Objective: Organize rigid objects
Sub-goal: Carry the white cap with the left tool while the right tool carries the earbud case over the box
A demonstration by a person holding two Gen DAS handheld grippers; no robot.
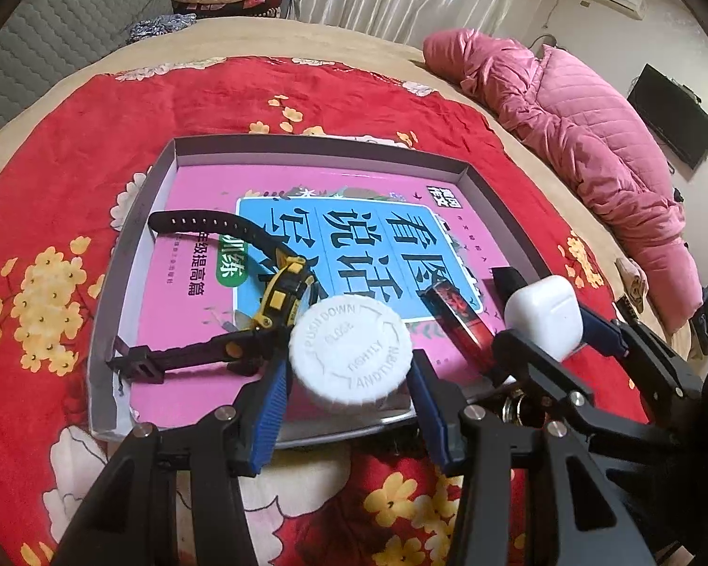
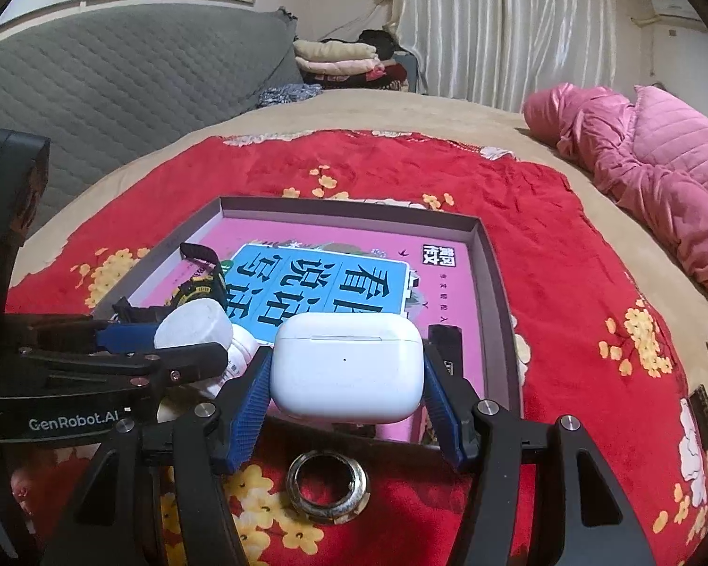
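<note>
A shallow grey box (image 1: 307,144) holding a pink book (image 1: 203,188) lies on the red blanket. My left gripper (image 1: 349,377) is shut on a white pill bottle (image 1: 349,353) over the box's near edge. My right gripper (image 2: 347,377) is shut on a white earbuds case (image 2: 347,368), also in the left wrist view (image 1: 545,316), above the near edge. A black and yellow watch (image 1: 278,302) and a red lighter (image 1: 460,320) lie in the box. A metal ring (image 2: 328,481) lies on the blanket below my right gripper.
A pink quilted jacket (image 1: 580,141) lies at the bed's right. Folded clothes (image 2: 340,61) are stacked at the far end by a grey headboard (image 2: 118,89). A black item (image 2: 446,344) lies in the box's right side.
</note>
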